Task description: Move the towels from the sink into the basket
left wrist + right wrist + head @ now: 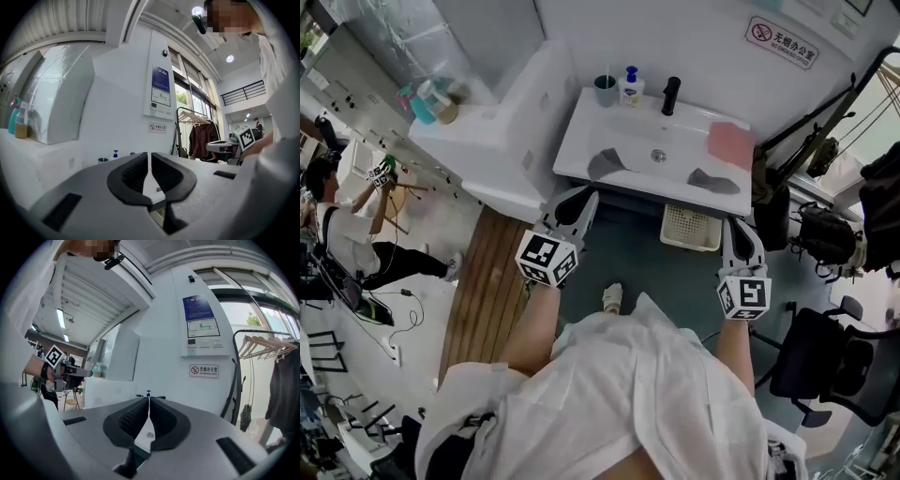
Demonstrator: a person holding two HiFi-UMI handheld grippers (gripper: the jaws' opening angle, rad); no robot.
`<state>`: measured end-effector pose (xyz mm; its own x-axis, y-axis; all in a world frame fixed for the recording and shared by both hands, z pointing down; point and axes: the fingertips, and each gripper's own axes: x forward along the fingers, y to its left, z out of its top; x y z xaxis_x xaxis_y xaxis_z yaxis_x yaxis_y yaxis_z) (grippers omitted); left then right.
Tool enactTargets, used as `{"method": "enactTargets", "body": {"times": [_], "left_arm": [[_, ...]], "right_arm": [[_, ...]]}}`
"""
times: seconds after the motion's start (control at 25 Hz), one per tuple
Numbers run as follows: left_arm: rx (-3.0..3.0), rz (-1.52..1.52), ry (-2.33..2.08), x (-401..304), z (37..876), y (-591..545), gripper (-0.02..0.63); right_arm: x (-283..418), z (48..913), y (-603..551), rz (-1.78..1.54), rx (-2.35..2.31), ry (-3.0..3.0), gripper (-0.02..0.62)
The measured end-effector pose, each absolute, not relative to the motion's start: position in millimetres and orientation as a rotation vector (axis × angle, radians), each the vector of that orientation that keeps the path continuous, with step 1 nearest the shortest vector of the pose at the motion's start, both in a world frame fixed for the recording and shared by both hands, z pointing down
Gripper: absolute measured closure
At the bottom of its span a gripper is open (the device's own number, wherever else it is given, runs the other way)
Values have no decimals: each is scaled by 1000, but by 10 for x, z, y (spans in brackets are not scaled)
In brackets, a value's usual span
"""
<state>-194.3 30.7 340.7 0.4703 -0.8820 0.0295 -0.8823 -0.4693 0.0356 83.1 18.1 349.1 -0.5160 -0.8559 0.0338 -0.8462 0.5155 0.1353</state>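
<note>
1. Approach step: the left gripper (575,202) and right gripper (741,234), both clenched on nothing, point level at the white ceramic sink (581,141).
2. A crumpled grey cloth towel (605,164) lies ahead of the left gripper. A second grey towel (712,180) and a pink cloth towel (731,142) lie ahead of the right.
3. The cream perforated plastic basket (689,228) sits between the grippers, apparently empty.
4. Next, likely: open a jaw pair, reach over the rim and pinch the nearest towel.

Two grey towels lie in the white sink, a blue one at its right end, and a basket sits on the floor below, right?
In the head view, the cloth towel at the right end of the white ceramic sink is pink, not blue; the rest holds.
</note>
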Motion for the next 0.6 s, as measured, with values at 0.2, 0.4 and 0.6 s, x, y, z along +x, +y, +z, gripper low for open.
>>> {"method": "enactTargets", "body": {"times": [0.2,0.4,0.6], "left_arm": [[2680,7,-1527,-2138,3446,-168,574],[2705,-3,-1445,-2103,3512,-545,574],[2728,-5,-1379,-1965,3547,-729,574]], "right_arm": [[669,3562,-209,-118,1543,-2602,565],[539,3591,-460,-116,1554,-2573,565],[497,3644,-564,-103,1546,-2554,565]]}}
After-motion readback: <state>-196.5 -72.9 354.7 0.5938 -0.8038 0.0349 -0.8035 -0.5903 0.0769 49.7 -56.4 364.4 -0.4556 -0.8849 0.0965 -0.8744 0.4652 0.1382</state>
